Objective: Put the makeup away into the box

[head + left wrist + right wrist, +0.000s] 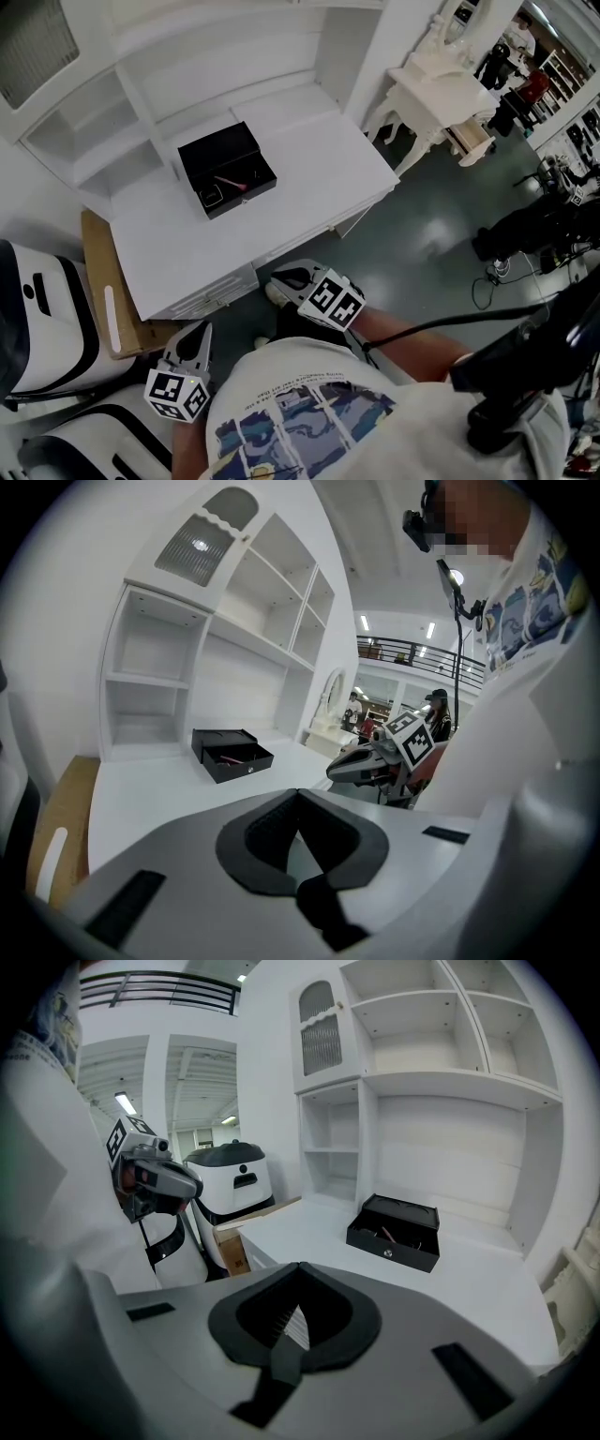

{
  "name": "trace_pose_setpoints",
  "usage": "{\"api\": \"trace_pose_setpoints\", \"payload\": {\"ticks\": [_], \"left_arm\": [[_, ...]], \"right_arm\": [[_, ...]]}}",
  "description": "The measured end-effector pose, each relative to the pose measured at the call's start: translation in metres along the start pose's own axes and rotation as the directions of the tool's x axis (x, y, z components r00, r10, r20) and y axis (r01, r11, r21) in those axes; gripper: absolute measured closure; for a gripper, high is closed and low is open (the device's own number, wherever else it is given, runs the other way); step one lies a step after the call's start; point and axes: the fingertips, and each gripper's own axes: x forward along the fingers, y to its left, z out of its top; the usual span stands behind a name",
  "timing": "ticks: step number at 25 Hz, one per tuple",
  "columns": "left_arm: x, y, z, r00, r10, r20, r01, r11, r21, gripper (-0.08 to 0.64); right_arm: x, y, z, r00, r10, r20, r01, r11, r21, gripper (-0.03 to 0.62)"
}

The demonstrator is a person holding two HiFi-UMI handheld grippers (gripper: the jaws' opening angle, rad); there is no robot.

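Note:
An open black box (225,169) stands on the white desk (309,187), with a pink makeup item (232,184) lying inside. The same box (232,754) shows far ahead in the left gripper view, and the box (394,1234) again in the right gripper view. Both grippers hang close to my body, in front of the desk's near edge and well short of the box. My left gripper (201,335) is shut with nothing in it. My right gripper (281,278) is shut and empty too.
White shelves (141,103) rise behind the desk. A cardboard box (103,291) leans at the desk's left, next to white-and-black machines (42,319). A white vanity table (441,89) stands at the right, with cables and dark equipment (525,234) on the floor.

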Motion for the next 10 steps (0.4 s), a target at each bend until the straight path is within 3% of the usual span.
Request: {"api": "trace_pose_setpoints", "payload": {"ticks": [10], "left_arm": [[0.0101,-0.0014,0.0009,1.0,-0.006,-0.009,0.005,1.0,-0.005,0.546]], "right_arm": [[-0.001,-0.0055,-0.0021,1.0,0.014,-0.011,-0.014,1.0,0.01,0.568]]}}
